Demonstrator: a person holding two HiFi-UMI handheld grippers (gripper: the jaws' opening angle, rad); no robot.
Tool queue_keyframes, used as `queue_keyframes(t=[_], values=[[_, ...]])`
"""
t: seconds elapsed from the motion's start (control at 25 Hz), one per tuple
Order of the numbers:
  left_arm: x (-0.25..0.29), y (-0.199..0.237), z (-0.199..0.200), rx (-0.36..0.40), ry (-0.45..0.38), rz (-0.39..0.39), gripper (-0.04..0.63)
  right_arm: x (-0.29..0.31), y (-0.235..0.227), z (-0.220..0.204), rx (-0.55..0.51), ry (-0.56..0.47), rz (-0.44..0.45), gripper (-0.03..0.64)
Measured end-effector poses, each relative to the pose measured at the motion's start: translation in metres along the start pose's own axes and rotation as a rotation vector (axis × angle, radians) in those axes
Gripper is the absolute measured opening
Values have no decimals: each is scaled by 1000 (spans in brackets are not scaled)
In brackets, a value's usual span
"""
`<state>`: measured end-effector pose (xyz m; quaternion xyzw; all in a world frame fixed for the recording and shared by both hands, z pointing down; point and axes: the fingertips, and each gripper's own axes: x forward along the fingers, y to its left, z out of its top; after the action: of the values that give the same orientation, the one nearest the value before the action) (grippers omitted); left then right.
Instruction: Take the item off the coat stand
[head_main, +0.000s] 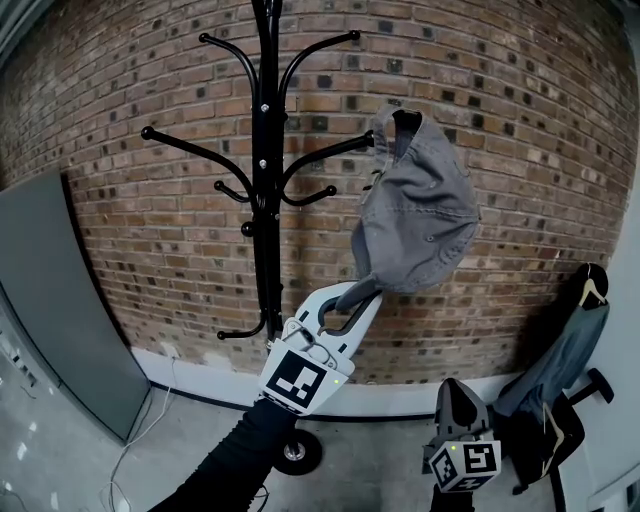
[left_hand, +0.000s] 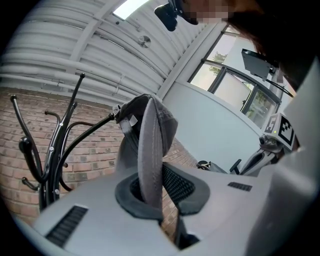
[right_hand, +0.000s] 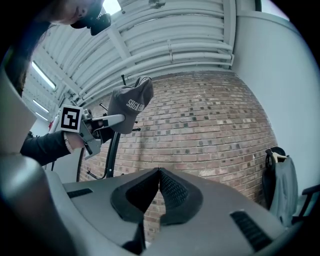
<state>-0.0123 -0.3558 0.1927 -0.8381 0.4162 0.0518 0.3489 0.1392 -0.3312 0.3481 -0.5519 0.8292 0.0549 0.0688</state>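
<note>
Since the cap (head_main: 420, 205) is light and floppy (only the brim (left_hand: 150, 160) feels stiff), the left gripper (head_main: 368, 288) pinches that brim at its six o'clock; the right gripper (right_hand: 159, 172) is closed, empty.

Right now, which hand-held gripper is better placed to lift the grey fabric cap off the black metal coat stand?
Left. The left hand-held gripper is shut on the brim of the grey fabric cap, which hangs on the black metal coat stand. The right hand-held gripper is lower, shut, empty.
</note>
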Motion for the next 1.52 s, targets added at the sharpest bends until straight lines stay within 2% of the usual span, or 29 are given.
queue_keyframes(t=[0.44, 0.68, 0.96, 1.52], values=[[6, -41, 4, -78, -7, -51, 26, -26, -11, 8, -20, -2, -42, 10], [10, -63, -1, -164, -16, -88, 26, -41, -20, 12, -32, 2, -71, 10], [5, -88, -15, -186, 32, -120, 26, -53, -24, 12, -42, 11, -87, 11], [-6, -130, -45, -305, 97, -164, 26, -65, -34, 16, -59, 15, -109, 11]])
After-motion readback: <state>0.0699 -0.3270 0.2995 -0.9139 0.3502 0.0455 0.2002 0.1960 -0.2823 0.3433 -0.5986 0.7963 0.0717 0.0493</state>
